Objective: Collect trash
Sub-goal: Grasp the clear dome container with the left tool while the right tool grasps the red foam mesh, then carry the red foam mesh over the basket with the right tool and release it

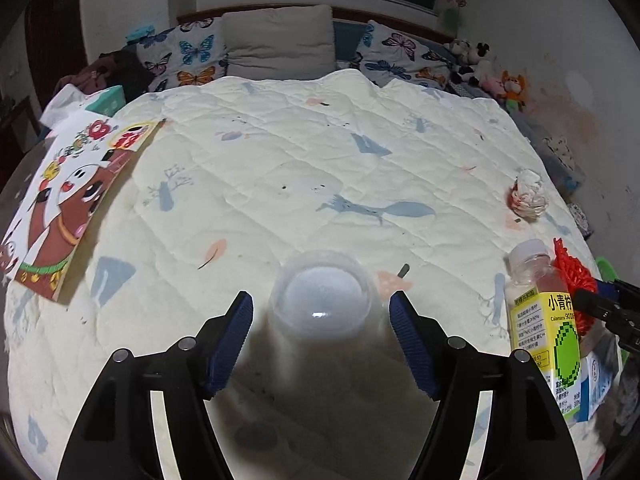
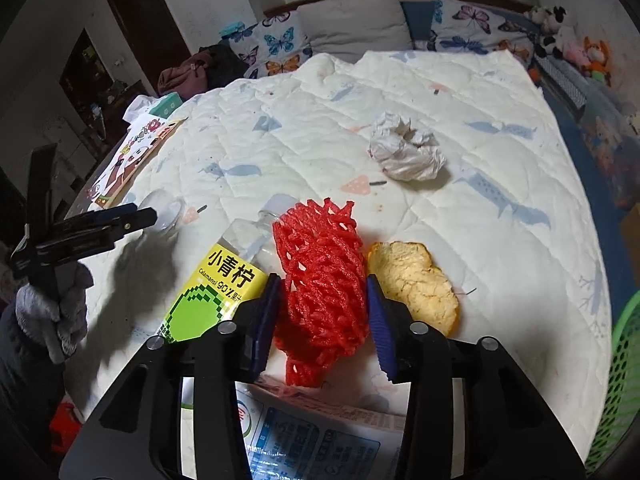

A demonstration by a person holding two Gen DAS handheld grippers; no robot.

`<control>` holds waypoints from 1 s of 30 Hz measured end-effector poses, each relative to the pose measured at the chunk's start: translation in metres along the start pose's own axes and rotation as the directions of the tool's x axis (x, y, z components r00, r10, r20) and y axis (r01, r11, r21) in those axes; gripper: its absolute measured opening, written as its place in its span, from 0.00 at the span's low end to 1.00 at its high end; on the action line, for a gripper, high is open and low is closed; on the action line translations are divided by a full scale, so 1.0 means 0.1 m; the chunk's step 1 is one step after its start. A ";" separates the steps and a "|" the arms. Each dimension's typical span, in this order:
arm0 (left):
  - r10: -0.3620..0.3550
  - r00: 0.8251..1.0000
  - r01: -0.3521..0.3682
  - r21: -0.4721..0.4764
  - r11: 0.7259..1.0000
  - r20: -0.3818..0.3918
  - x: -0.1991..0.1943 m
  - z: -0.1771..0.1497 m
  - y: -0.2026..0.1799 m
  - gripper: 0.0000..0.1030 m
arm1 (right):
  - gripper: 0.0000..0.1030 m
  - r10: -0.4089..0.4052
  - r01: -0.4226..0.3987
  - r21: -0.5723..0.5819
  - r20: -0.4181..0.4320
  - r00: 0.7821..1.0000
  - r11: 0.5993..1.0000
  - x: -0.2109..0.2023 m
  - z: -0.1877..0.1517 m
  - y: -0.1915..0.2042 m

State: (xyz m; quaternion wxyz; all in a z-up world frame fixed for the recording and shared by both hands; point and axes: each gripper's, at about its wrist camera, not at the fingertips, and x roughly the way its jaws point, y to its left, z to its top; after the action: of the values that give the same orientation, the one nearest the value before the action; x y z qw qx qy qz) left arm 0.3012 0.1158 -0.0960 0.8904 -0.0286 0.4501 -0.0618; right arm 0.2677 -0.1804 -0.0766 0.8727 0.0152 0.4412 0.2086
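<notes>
Bedroom; bed spread with a cream quilt (image 1: 280,160) printed with blue animals, butterfly pillows (image 1: 188,52) at its head, plush toys (image 1: 488,68) along the wall. Red foam net (image 2: 320,280) on the quilt, between the blue pads of the right gripper (image 2: 322,312), jaws part-closed against its sides; bottle (image 2: 224,284) just left, orange peel (image 2: 416,284) just right, crumpled tissue (image 2: 406,152) beyond. Left gripper (image 1: 320,312) wide open, holding nothing, flanking a clear cup (image 1: 320,300) without touching.

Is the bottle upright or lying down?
Lying down: the bottle rests on its side on the quilt, cap pointing away, beside the red net.
</notes>
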 end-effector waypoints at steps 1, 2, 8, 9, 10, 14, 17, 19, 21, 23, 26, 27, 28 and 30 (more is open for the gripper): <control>-0.008 1.000 0.008 0.003 1.000 0.002 0.01 0.01 0.00 0.66 | 0.38 -0.003 0.003 -0.002 0.008 1.000 1.000 -0.02 0.00 0.00; -0.010 1.000 0.010 0.005 1.000 0.002 0.02 0.00 0.00 0.66 | 0.38 -0.008 0.008 -0.004 0.016 1.000 1.000 -0.04 0.00 0.01; -0.043 0.999 0.043 -0.009 0.999 -0.006 0.11 0.01 0.04 0.61 | 0.37 -0.016 0.016 0.011 0.069 0.998 1.000 -0.23 0.02 -0.03; -0.049 0.999 0.049 -0.014 0.999 -0.007 0.13 0.01 0.05 0.59 | 0.37 -0.014 0.012 0.019 0.078 0.997 1.000 -0.27 0.02 -0.05; -0.047 0.999 0.047 -0.018 0.999 -0.008 0.14 0.01 0.06 0.59 | 0.37 -0.009 0.007 0.026 0.085 0.996 1.000 -0.31 0.02 -0.07; -0.051 0.999 0.051 -0.022 0.998 -0.002 0.17 0.00 0.07 0.54 | 0.36 -0.006 0.000 0.050 0.113 0.994 0.999 -0.42 0.03 -0.12; -0.044 0.999 0.044 -0.011 0.999 0.009 0.16 0.00 0.04 0.54 | 0.36 -0.005 -0.004 0.069 0.132 0.991 0.998 -0.51 0.04 -0.15; -0.038 0.999 0.038 -0.009 0.999 0.015 0.14 -0.01 0.04 0.54 | 0.36 0.000 -0.012 0.083 0.144 0.990 0.996 -0.56 0.03 -0.18; -0.035 0.999 0.035 -0.008 0.999 0.026 0.09 -0.01 0.02 0.54 | 0.36 -0.002 -0.013 0.098 0.157 0.988 0.995 -0.62 0.03 -0.22; -0.043 0.998 0.044 -0.010 0.999 0.040 0.01 -0.01 0.01 0.54 | 0.36 -0.009 -0.007 0.101 0.166 0.986 0.995 -0.68 0.03 -0.25; -0.058 0.996 0.058 -0.008 0.998 0.061 -0.12 -0.01 -0.05 0.54 | 0.36 -0.018 -0.003 0.111 0.184 0.983 0.994 -0.78 0.01 -0.29; -0.065 0.996 0.065 -0.005 0.998 0.069 -0.17 -0.01 -0.08 0.54 | 0.36 -0.020 -0.002 0.114 0.190 0.982 0.993 -0.81 -0.01 -0.30; -0.071 0.995 0.071 0.003 0.997 0.076 -0.22 0.00 -0.12 0.54 | 0.36 -0.023 0.000 0.118 0.197 0.980 0.993 -0.86 -0.02 -0.31; -0.081 0.993 0.080 0.017 0.997 0.085 -0.30 0.00 -0.19 0.54 | 0.36 -0.029 0.004 0.124 0.206 0.978 0.992 -0.93 -0.06 -0.34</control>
State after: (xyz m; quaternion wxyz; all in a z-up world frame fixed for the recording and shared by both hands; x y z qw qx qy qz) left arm 0.2820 0.1008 -0.0696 0.9057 -0.0434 0.4097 -0.0994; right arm 0.2266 -0.2477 -0.0162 0.9131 0.0868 0.3598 0.1712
